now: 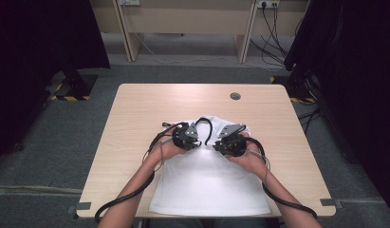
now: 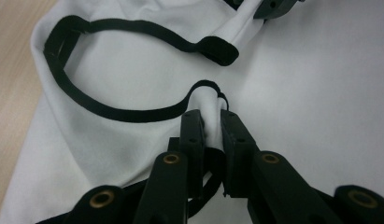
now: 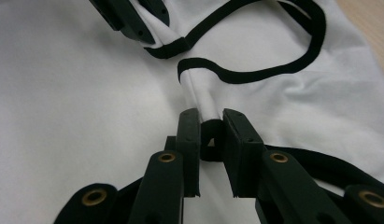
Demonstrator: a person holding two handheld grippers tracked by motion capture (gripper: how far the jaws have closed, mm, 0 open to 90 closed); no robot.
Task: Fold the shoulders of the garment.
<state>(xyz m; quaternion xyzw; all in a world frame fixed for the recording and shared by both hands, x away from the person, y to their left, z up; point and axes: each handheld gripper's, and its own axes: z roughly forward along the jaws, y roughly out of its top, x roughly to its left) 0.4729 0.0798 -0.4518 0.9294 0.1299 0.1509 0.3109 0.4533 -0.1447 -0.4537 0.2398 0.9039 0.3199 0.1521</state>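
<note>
Forearms enter from the table's (image 1: 135,102) near edge, angled inward; hands meet mid-table over the shirt (image 1: 209,185). Shirt: white, black trim, flat on table, long axis near-to-far, hem at near edge, neckline (image 2: 110,112) pointing to far edge. Left gripper (image 2: 209,122) jaws narrow, pinching a fold of shirt at the neckline. Right gripper (image 3: 209,122) likewise clamped on a fold of shirt beside it, both tilted down.
</note>
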